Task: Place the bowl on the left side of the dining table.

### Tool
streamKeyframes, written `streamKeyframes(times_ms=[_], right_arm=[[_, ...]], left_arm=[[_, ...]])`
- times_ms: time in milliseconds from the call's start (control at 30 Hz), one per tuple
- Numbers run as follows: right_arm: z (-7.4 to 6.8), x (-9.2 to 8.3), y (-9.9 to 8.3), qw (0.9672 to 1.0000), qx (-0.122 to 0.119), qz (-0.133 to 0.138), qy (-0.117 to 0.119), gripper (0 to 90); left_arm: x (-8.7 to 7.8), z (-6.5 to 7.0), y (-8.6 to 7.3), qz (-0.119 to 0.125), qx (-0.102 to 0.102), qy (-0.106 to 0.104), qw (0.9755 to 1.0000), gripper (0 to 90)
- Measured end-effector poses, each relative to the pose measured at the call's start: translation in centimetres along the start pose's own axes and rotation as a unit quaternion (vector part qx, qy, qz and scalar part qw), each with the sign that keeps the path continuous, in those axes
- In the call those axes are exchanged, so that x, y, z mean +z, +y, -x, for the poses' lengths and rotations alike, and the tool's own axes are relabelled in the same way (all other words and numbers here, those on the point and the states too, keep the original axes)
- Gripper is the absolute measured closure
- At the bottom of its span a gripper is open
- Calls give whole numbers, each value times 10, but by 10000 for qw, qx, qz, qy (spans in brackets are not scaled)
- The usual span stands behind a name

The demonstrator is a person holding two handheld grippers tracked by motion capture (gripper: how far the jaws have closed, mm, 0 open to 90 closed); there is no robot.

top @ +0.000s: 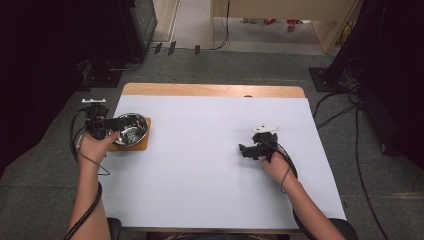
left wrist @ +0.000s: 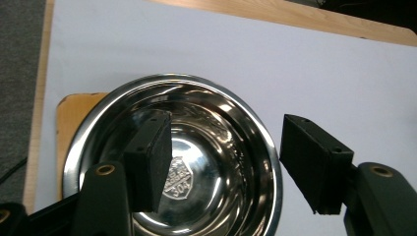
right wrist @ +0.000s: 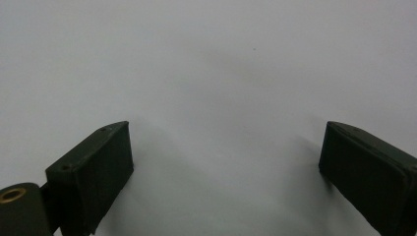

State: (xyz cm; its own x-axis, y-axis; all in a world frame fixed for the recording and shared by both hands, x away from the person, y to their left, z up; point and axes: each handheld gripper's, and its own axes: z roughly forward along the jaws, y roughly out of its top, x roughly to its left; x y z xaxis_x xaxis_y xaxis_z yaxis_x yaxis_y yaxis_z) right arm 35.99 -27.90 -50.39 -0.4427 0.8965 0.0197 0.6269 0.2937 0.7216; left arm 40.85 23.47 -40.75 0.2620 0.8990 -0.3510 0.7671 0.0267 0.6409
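Right gripper (top: 248,150) rests mid-desk toward the right edge, jaws wide apart, nothing between them. Left gripper (left wrist: 226,172) at the left edge straddles the near rim of the steel bowl (left wrist: 216,142), one jaw inside, one outside, pads not touching. Bowl sits on a wooden mat (top: 145,142). Likely light, rigid, slick; pinch the rim wall squarely.

A white sheet (top: 210,165) covers the wooden surface (top: 212,90), whose bare edge shows at the top. Grey carpet floor (top: 240,67) lies around it. Dark equipment (top: 60,45) stands at the upper left and the right, with black cables (top: 360,150) on the floor. Light wooden furniture (top: 280,20) is at the upper centre.
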Motion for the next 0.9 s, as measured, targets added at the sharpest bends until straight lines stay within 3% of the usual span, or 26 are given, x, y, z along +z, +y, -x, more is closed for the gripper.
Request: streamKeyframes(times_ms=[533, 900], right_arm=[[0, 0, 0, 10000, -6, 1, 0, 57], [0, 0, 0, 10000, -2, -1, 0, 57]], left_arm=[[16, 35, 1, -157, 287, -249, 9992, 340], [27, 61, 0, -229, 548, -515, 9969, 329]])
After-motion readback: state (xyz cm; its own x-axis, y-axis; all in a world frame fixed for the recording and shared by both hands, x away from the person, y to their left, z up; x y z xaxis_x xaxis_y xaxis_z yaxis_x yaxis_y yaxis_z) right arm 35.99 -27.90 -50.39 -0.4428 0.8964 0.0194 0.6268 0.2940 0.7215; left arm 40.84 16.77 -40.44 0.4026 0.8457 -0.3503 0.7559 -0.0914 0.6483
